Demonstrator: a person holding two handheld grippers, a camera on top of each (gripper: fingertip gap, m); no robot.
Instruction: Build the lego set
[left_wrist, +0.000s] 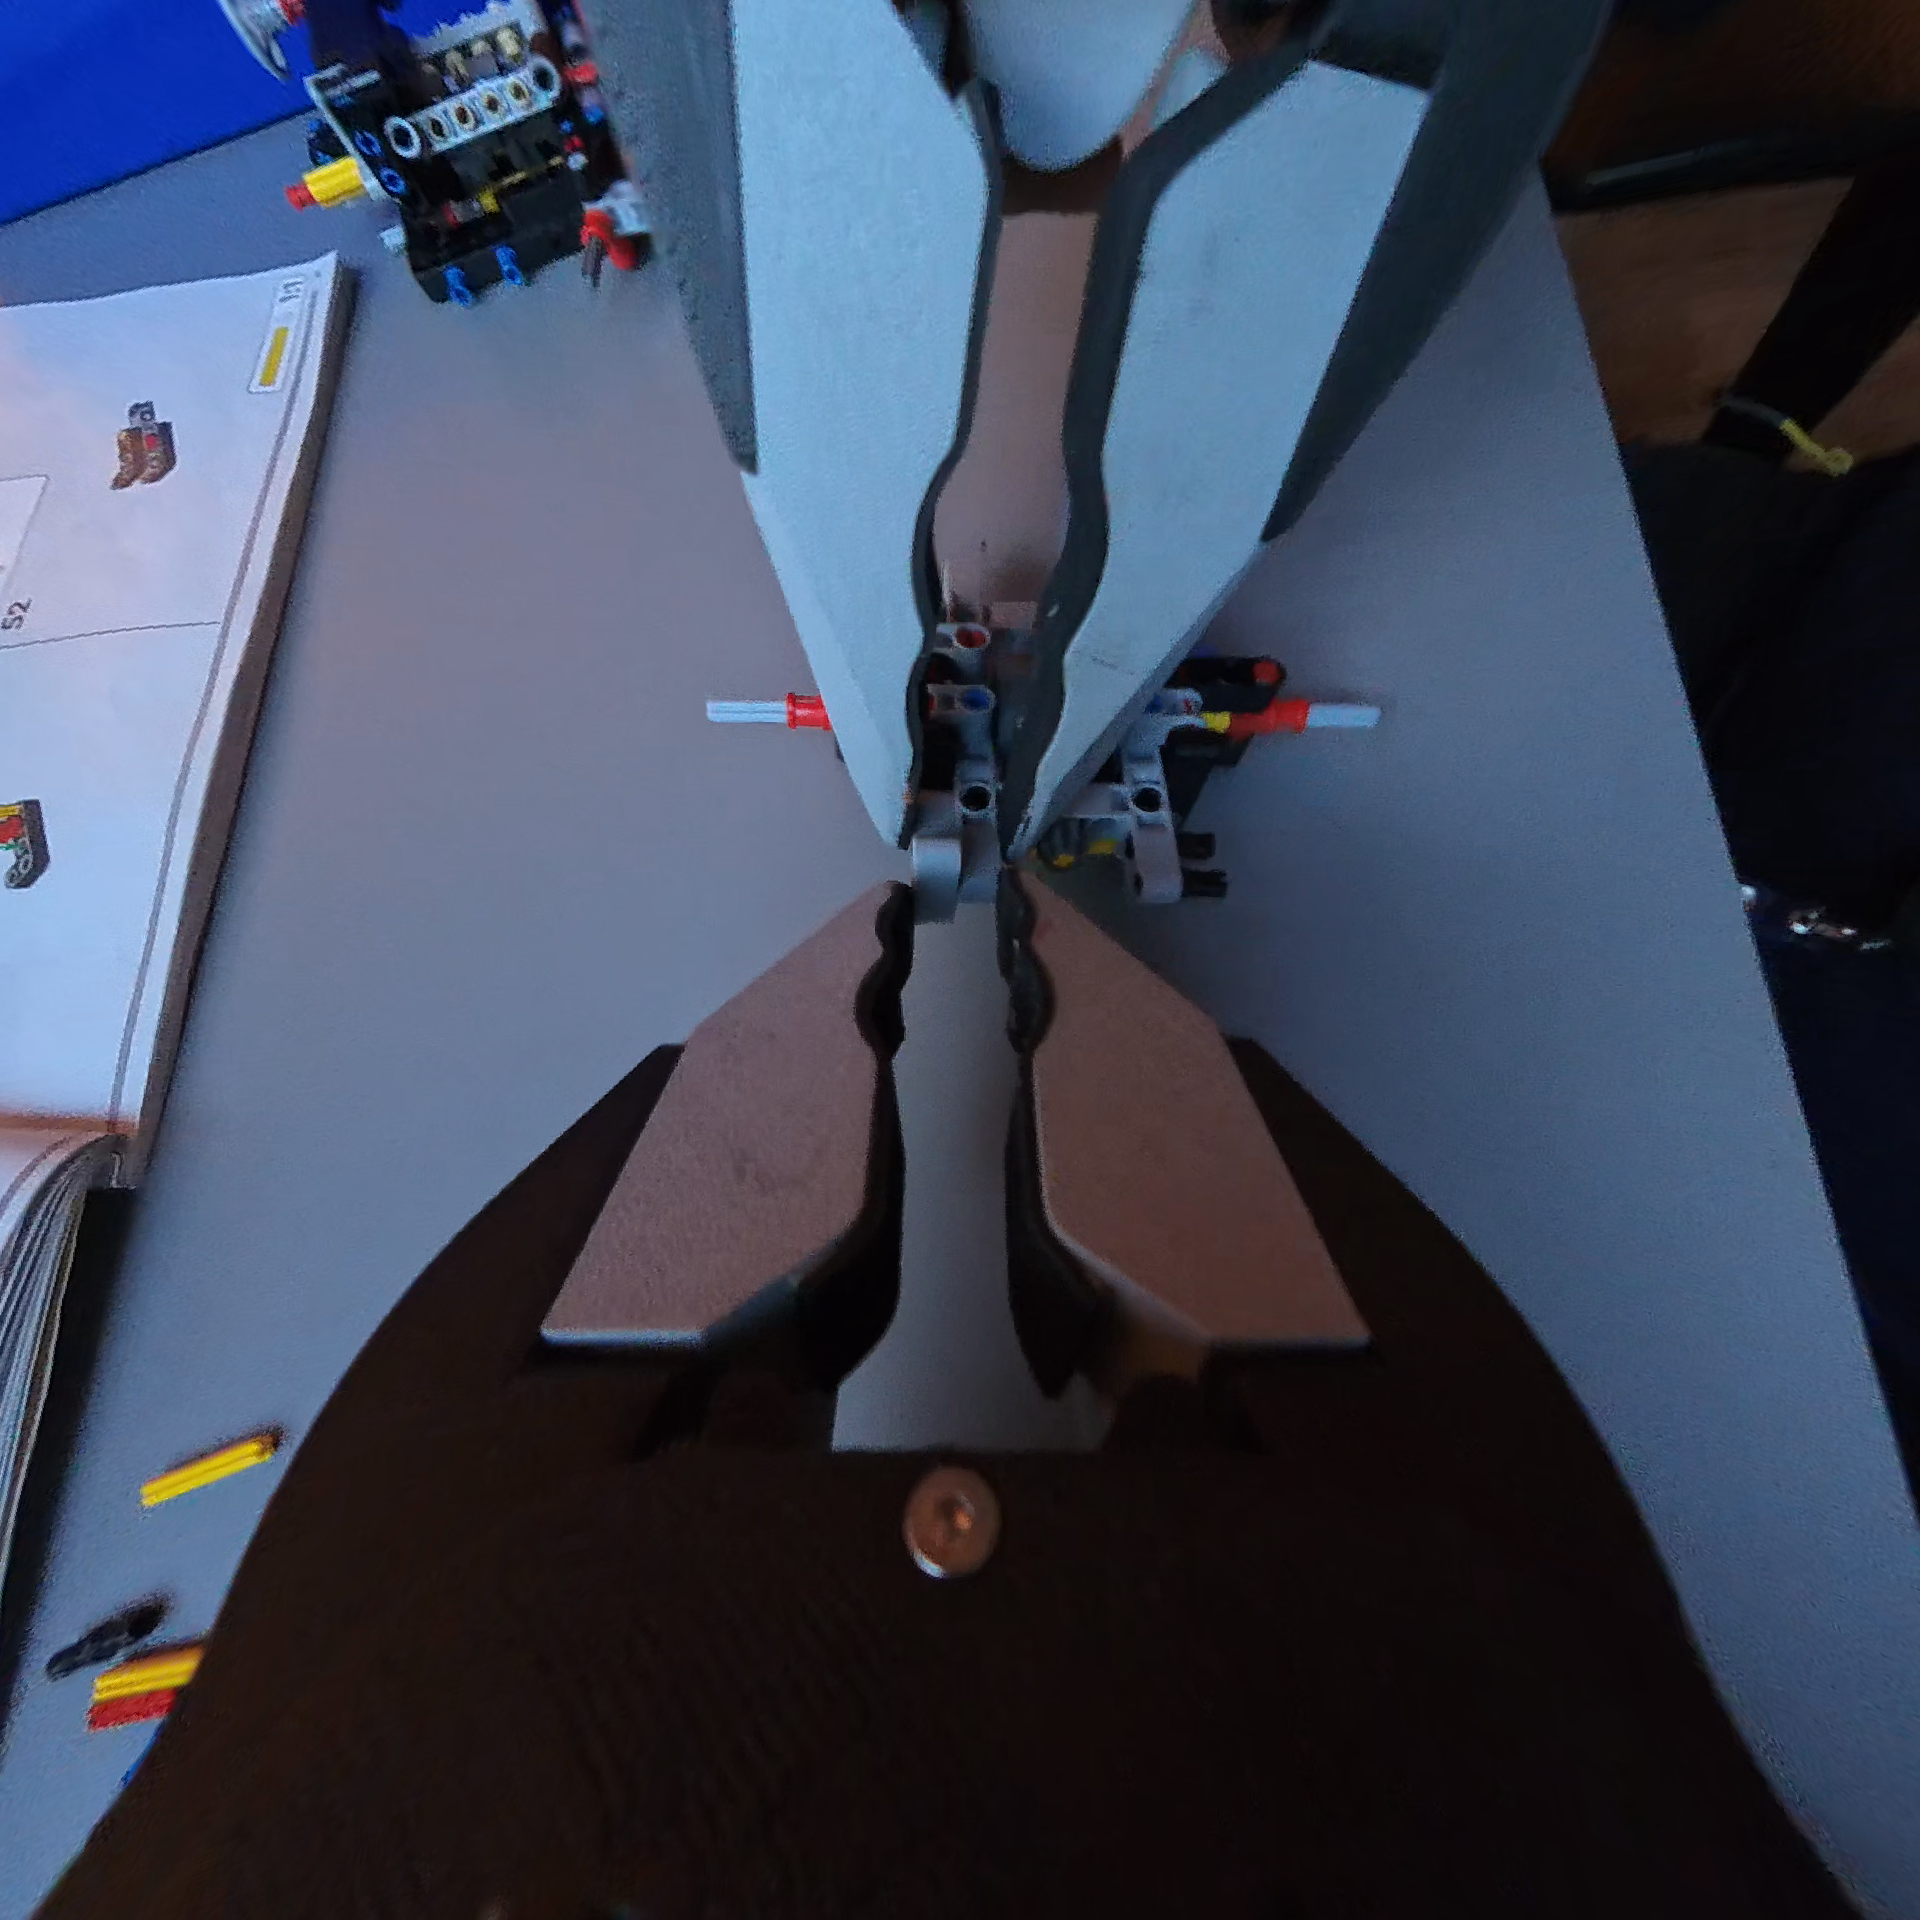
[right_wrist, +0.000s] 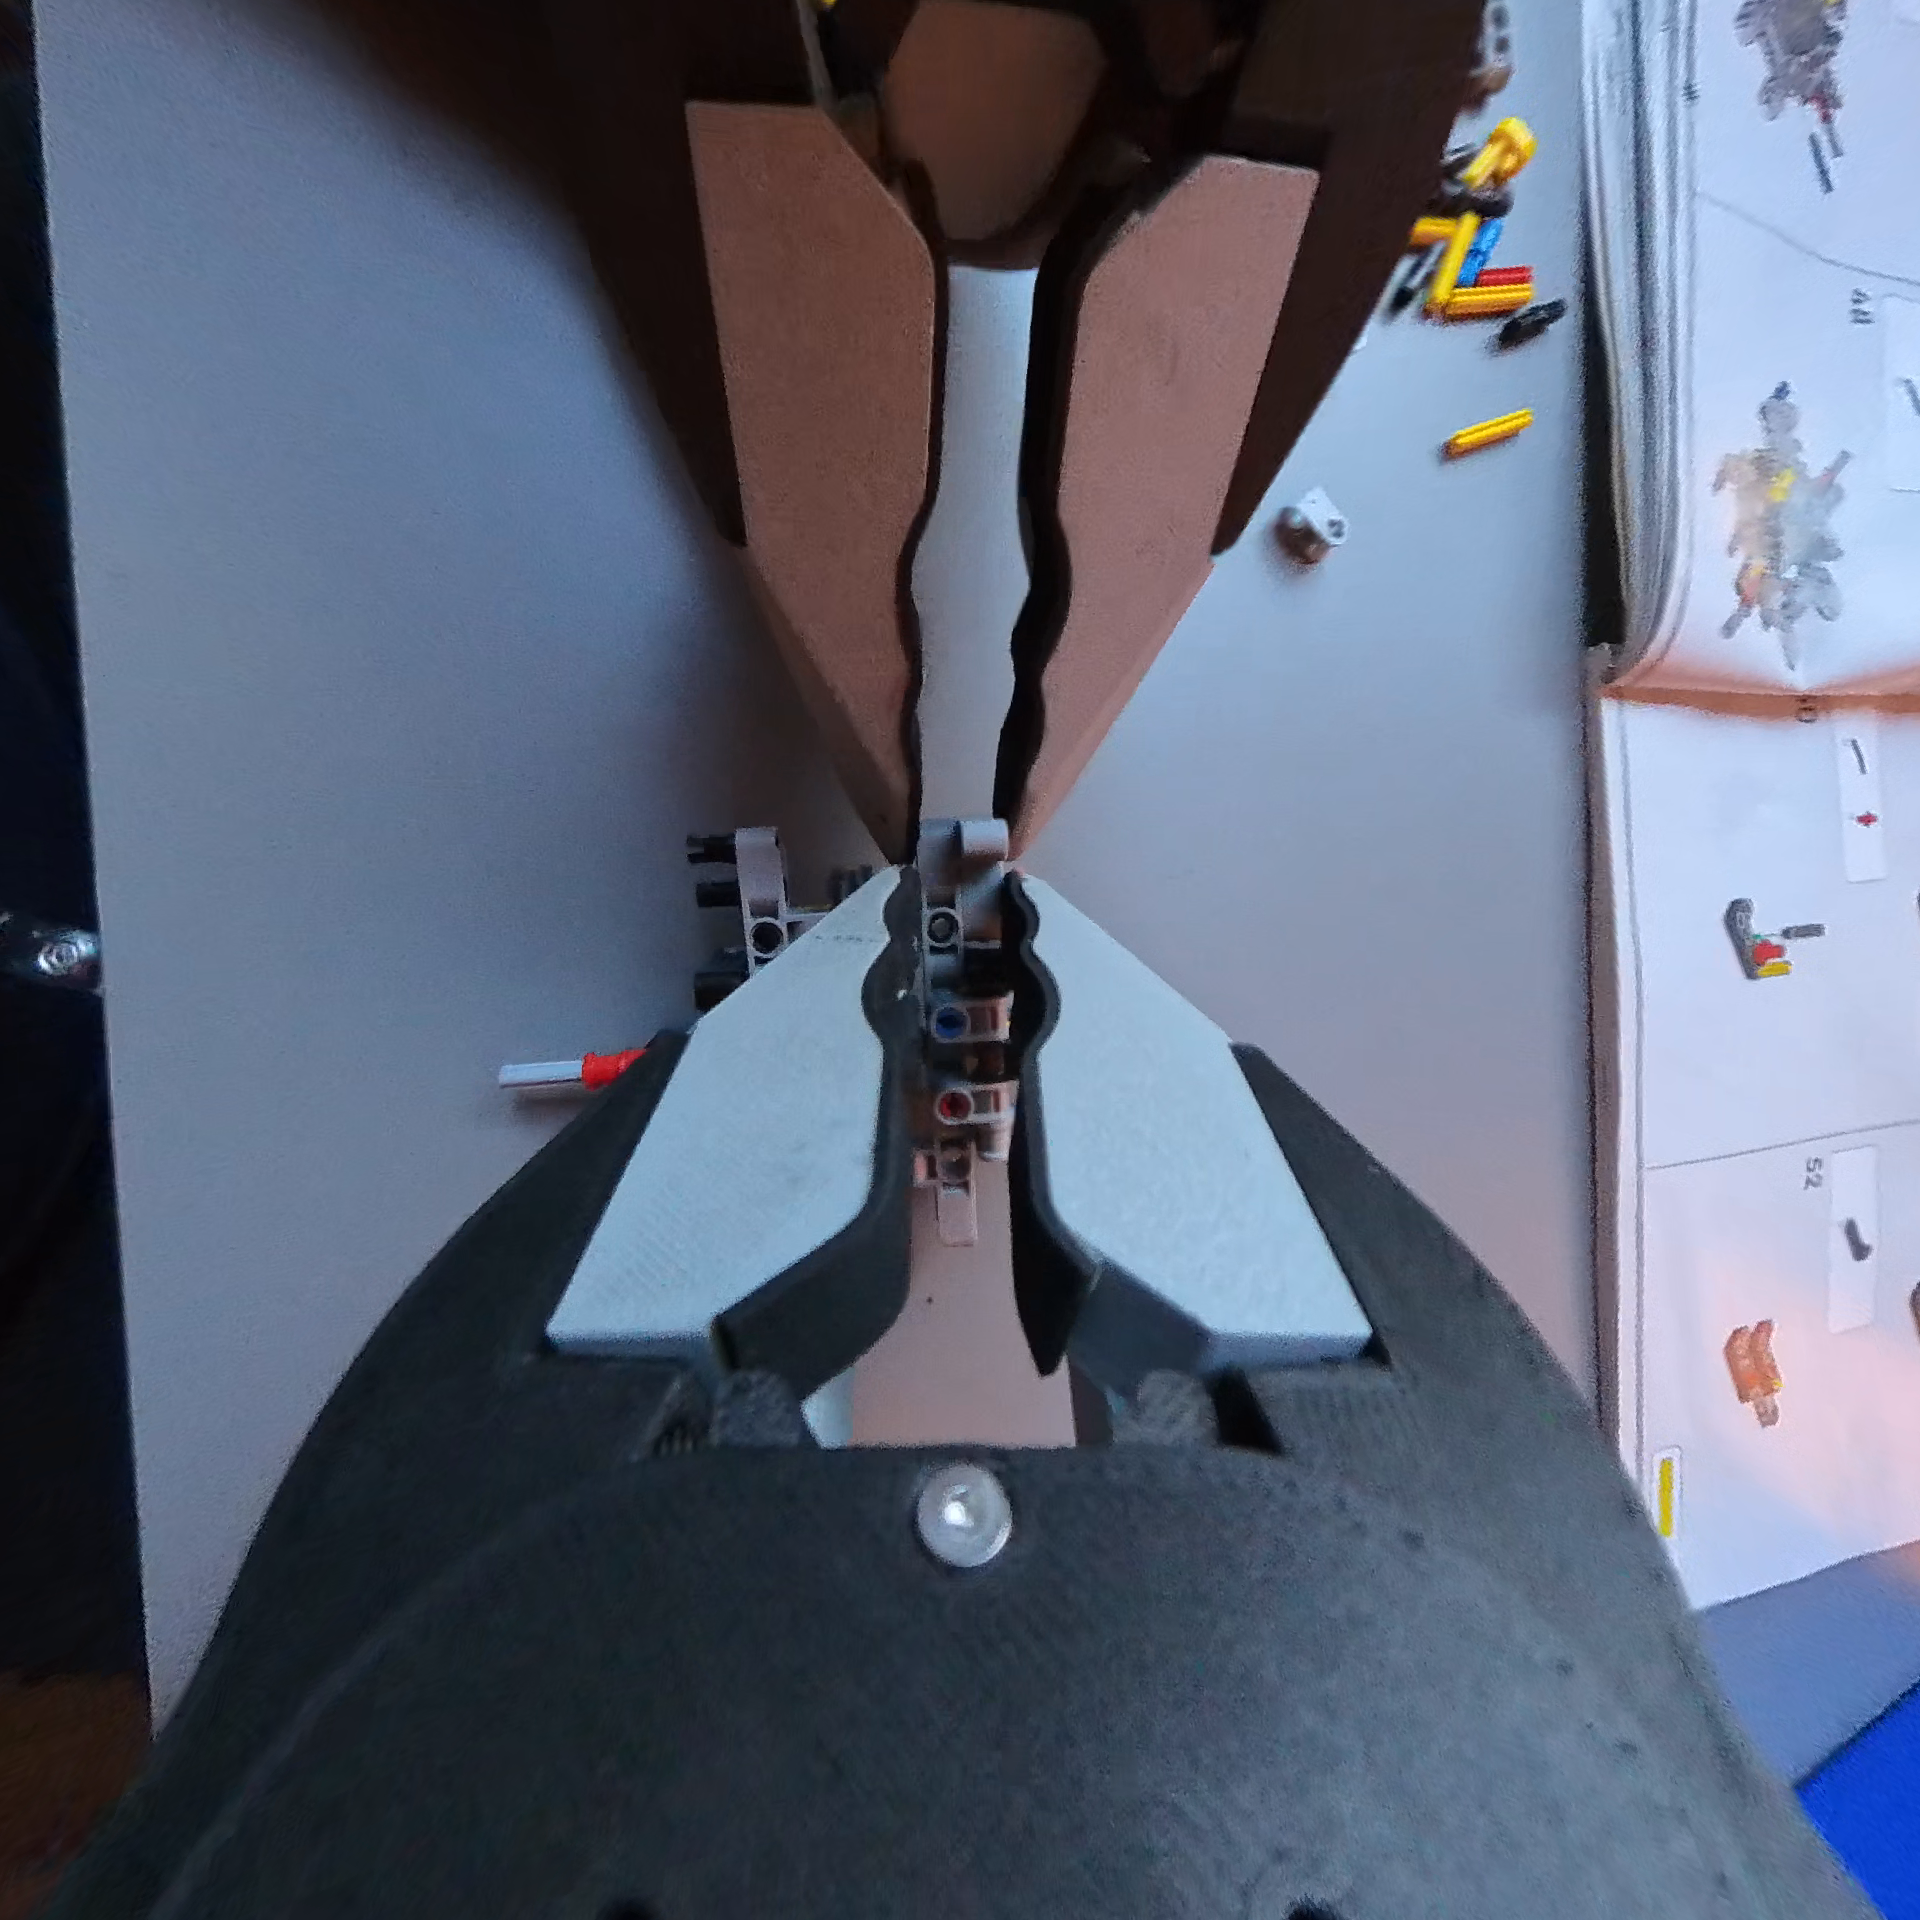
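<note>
The left gripper, tan with wavy black pads, pinches the rounded grey tip of a studded plastic brick assembly. At twelve o'clock, the pale-grey right gripper clamps its pin-holed beam above the smooth counter.

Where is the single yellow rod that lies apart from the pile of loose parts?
In the right wrist view the yellow rod lies on the grey table at upper right, between the parts pile and a small grey connector, left of the open instruction booklet.
</note>
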